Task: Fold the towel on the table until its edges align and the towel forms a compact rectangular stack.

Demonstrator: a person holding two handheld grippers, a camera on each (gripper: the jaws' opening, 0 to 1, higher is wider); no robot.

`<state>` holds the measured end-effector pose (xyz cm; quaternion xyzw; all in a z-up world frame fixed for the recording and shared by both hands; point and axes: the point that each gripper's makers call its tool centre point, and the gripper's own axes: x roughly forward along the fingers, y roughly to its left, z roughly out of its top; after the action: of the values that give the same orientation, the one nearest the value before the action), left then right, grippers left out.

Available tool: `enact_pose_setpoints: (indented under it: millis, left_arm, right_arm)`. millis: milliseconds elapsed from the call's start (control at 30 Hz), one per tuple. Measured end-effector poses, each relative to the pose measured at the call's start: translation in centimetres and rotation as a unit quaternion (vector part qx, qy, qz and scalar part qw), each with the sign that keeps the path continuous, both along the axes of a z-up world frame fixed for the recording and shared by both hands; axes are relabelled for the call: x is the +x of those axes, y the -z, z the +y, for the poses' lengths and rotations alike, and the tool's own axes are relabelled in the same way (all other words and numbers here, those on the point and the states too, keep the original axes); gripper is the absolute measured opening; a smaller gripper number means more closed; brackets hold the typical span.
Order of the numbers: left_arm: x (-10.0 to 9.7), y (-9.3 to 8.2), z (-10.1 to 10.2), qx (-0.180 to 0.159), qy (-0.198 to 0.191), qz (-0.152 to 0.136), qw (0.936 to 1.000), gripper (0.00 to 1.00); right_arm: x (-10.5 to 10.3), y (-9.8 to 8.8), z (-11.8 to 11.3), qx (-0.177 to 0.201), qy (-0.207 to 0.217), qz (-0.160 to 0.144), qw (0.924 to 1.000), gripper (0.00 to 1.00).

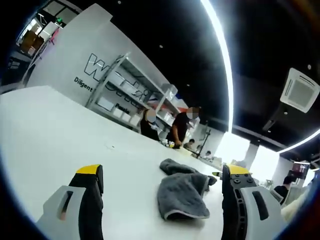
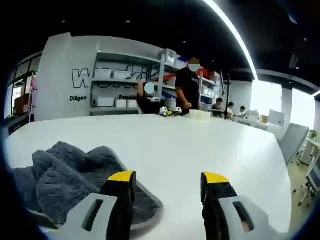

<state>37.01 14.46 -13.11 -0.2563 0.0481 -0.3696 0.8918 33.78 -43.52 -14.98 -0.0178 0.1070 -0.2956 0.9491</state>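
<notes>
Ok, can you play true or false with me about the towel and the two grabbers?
1. The towel is grey. True.
2. The towel is folded into a neat stack. False: it lies crumpled on the white table.
3. The left gripper is open, holding nothing. True.
4. The right gripper is clamped on the towel. False: its jaws are open, and one jaw is just in front of the towel's edge.
5. People stand near the shelves behind the table. True.

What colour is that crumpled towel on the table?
Dark grey; the towel shows best in the right gripper view, on the white table.
</notes>
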Motion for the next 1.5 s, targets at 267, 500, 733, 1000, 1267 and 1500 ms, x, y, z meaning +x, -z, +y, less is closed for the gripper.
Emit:
enact_pose_setpoints:
  millis: [267, 500, 733, 1000, 1267, 1500]
  left_arm:
    - [0.0, 0.4, -0.2, 0.008, 0.002, 0.006, 0.9999, 0.97]
    - [-0.5, 0.4, -1.0, 0.030, 0.014, -0.006, 0.9994, 0.98]
    - [-1.7, 1.3, -3.0, 0.106, 0.057, -0.025, 0.9924, 0.98]
    - [-2.6, 3.7, -5.2, 0.217, 0.101, -0.045, 0.9699, 0.89]
    - [-3.0, 5.8, -6.1, 0.319, 0.118, -0.080, 0.9368, 0.70]
    - [-3.0, 7.0, -6.3, 0.377, 0.120, -0.097, 0.9133, 0.57]
  right_arm:
    - [2.3, -4.5, 5.9, -0.045, -0.104, -0.066, 0.9914, 0.83]
    - [5.4, -4.9, 13.0, -0.025, -0.243, -0.067, 0.9673, 0.99]
    - [6.5, -4.0, 16.7, -0.028, -0.310, -0.042, 0.9494, 0.99]
    - [6.7, -3.8, 18.5, -0.036, -0.336, -0.033, 0.9406, 0.99]
    - [6.8, -3.7, 19.0, -0.023, -0.348, -0.036, 0.9365, 0.99]
    - [6.6, -3.6, 19.5, -0.026, -0.355, -0.034, 0.9340, 0.99]
